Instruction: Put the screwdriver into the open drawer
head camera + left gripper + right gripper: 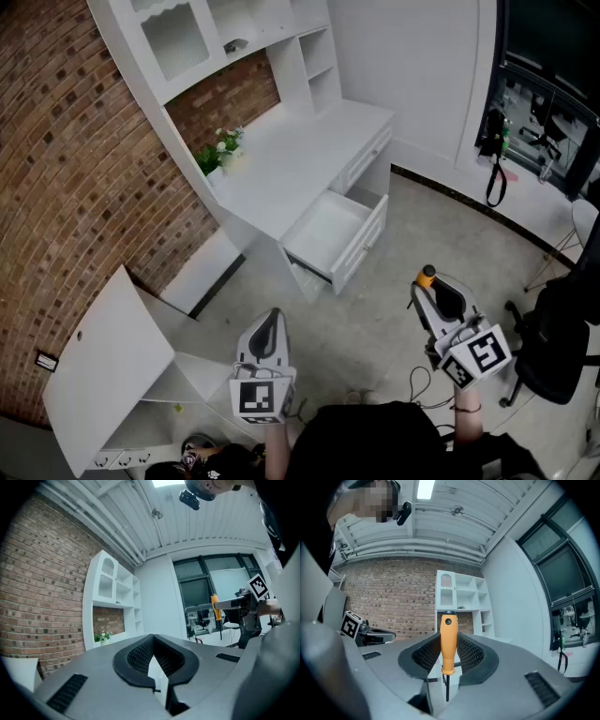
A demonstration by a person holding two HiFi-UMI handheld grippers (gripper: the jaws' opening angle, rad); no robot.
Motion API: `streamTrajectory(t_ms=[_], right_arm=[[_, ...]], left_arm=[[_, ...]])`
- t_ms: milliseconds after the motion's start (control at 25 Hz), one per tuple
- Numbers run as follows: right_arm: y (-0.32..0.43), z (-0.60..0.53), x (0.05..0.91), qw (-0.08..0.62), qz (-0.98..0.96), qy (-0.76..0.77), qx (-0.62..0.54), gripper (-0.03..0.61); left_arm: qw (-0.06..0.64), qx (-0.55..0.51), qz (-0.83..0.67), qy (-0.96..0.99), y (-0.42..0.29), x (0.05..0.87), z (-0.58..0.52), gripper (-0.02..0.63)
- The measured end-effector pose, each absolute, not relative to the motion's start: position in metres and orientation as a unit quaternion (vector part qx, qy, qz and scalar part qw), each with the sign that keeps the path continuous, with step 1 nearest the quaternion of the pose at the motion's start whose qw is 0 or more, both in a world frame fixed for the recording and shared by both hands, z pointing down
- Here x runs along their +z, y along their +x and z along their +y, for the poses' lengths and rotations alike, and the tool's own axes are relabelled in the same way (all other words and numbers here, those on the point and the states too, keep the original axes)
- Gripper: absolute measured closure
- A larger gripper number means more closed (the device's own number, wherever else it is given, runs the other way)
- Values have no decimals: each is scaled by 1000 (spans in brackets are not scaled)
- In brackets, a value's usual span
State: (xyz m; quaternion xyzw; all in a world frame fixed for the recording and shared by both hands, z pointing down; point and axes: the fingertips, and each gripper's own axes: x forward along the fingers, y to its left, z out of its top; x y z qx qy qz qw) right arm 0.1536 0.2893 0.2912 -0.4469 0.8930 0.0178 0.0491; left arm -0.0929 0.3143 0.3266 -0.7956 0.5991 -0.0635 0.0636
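Gripped upright in the right gripper, the screwdriver is the closest thing in the right gripper view. The two pads clench its orange handle from either side, its butt stands above the jaws and its thin dark shaft hangs below them. In the head view only the orange tip shows, at the near right, over bare floor.

At the near left, the left gripper is level and carries nothing, and its jaws look drawn together at the tips.

Farther off, and left of the held tool, the open drawer is pulled out from the white desk with its white bottom bare. It is well apart from both grippers, so the step in hand looks to be the carry toward it.

To do this well, the right gripper should travel far and left until the tool is over the drawer's bare bottom, clearing the front panel rather than brushing it. Rolling the wrist so the screwdriver lies flat, then lowering it close to the bottom before letting go, would keep it from bouncing or rolling out. The grip on the smooth handle should stay firm throughout the carry, and the left gripper should stay clear of the path.

Beyond the desk are a small green plant and the brick wall.
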Motion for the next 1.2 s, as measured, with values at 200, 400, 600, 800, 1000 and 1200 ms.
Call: streamTrajectory(t_ms=[200, 400, 600, 800, 1000, 1200], right_arm=[[159, 289, 292, 44, 892, -449, 16, 468], [165, 283, 296, 33, 893, -449, 18, 468], [174, 277, 299, 36, 896, -442, 9, 468], [183, 276, 307, 40, 899, -436, -5, 468], [186, 269, 308, 51, 899, -435, -13, 468], [180, 251, 309, 52, 902, -428, -16, 468]], left_arm=[[48, -49, 606, -793, -88, 323, 315, 604], [50, -56, 602, -795, -80, 326, 314, 605], [47, -70, 600, -795, -66, 333, 311, 604], [34, -70, 601, -796, -48, 342, 315, 605], [27, -75, 609, -789, -46, 344, 311, 604], [17, -73, 619, -782, -52, 347, 301, 604]])
